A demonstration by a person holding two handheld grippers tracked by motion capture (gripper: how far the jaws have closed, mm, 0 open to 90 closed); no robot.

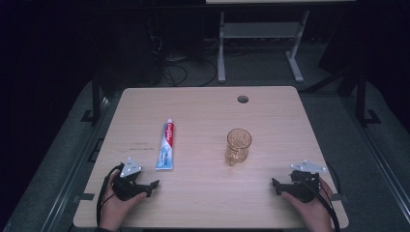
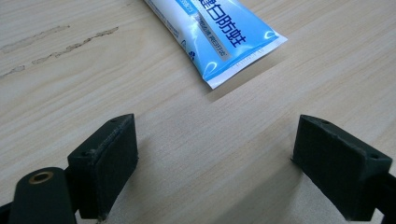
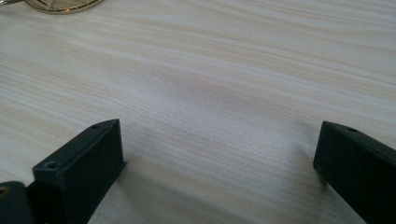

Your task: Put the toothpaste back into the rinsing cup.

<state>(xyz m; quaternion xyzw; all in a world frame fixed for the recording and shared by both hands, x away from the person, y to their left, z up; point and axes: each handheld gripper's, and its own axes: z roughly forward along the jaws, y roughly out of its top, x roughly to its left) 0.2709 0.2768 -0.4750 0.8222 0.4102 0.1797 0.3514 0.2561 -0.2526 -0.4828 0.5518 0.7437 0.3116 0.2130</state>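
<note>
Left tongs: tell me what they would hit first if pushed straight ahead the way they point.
Probably the crimped end of the toothpaste tube. The open left tongs face it across bare table, though it sits slightly off centre.

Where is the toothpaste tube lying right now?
In the high view the toothpaste tube lies flat on the table, left of centre, left of the amber glass. Its crimped end points toward the left gripper, apart from it.

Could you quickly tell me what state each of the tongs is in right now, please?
Left tongs: open, holding nothing; the toothpaste tube lies just ahead.
Right tongs: open, holding nothing, over bare table.
</note>
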